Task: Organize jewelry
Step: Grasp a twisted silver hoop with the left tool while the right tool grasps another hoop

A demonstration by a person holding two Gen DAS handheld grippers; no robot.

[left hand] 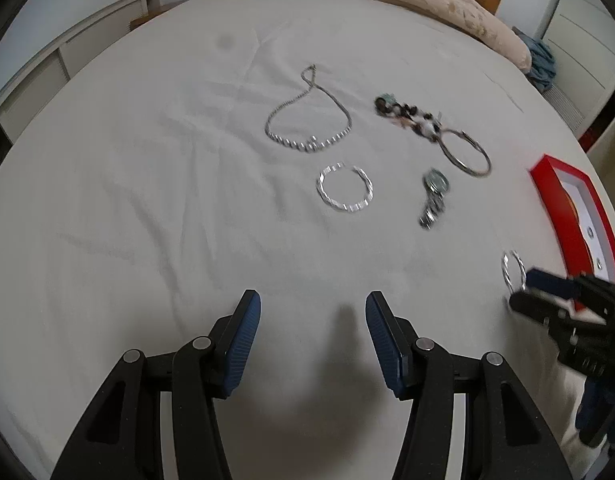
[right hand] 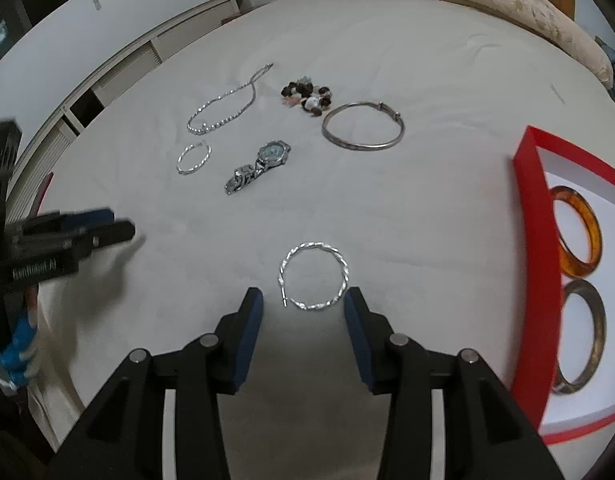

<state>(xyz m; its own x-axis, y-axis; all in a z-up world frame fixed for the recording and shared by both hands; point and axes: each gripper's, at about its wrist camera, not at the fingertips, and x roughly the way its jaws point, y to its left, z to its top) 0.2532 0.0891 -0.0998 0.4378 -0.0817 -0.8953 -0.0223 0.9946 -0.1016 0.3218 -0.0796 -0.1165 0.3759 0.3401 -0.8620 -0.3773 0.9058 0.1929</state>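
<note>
Blue-padded right tongs (right hand: pixel 303 300) part-open, straddling silver hoop (right hand: pixel 313 276).

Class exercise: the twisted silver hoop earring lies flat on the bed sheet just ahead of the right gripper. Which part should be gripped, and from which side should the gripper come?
Grip the near arc of the twisted hoop earring, coming from above. It lies flat on the sheet, so only the thin wire offers purchase. One finger probably belongs inside the ring, one outside. Avoid the loose open end at its left. The right gripper is open.
</note>
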